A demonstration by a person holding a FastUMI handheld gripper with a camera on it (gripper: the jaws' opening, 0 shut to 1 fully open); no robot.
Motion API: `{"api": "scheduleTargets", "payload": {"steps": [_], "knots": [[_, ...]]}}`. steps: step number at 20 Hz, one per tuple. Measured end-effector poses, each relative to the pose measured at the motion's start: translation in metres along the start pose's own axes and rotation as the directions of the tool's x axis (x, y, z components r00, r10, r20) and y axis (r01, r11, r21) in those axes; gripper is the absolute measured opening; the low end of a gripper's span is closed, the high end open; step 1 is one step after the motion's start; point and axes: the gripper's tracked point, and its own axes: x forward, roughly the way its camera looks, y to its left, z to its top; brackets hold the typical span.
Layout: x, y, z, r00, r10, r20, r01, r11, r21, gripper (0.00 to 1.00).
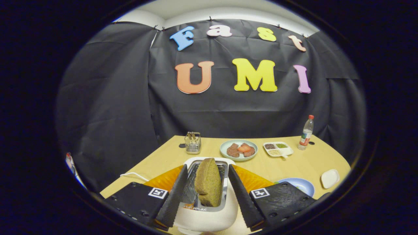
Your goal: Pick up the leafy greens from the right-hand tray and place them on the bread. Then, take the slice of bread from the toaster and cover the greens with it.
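Observation:
A brown slice of bread stands upright in the slot of a white toaster, leaning a little. My gripper is open, with one finger on each side of the toaster's slot. The slice sits between the fingers with a gap on both sides, and neither finger touches it. An orange tray lies under and behind the toaster and shows on both sides of the fingers.
Beyond the toaster are a wire holder, a pale plate with meat and a red slice, a divided white dish of seasonings and a bottle. A blue plate and small white dish lie right. A white cable runs left.

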Motion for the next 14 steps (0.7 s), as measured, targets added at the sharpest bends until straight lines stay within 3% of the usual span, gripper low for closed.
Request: {"api": "scheduleTargets", "payload": {"steps": [7, 8, 9, 12, 13, 14], "knots": [[0.015, -0.01, -0.01, 0.998, -0.032, -0.053, 0.032, 1.0, 0.0, 0.16], [0.014, -0.011, -0.009, 0.998, -0.025, -0.051, 0.025, 1.0, 0.0, 0.16], [0.014, -0.011, -0.007, 0.999, -0.009, -0.04, 0.01, 1.0, 0.016, 0.08], [0.009, -0.011, 0.004, 1.0, 0.025, -0.009, -0.025, 0.999, 0.022, 0.08], [0.006, -0.011, 0.007, 1.0, 0.024, -0.005, -0.024, 1.0, 0.008, 0.01], [0.002, -0.013, 0.011, 1.0, 0.025, 0.003, -0.025, 1.0, 0.008, 0.01]]}}
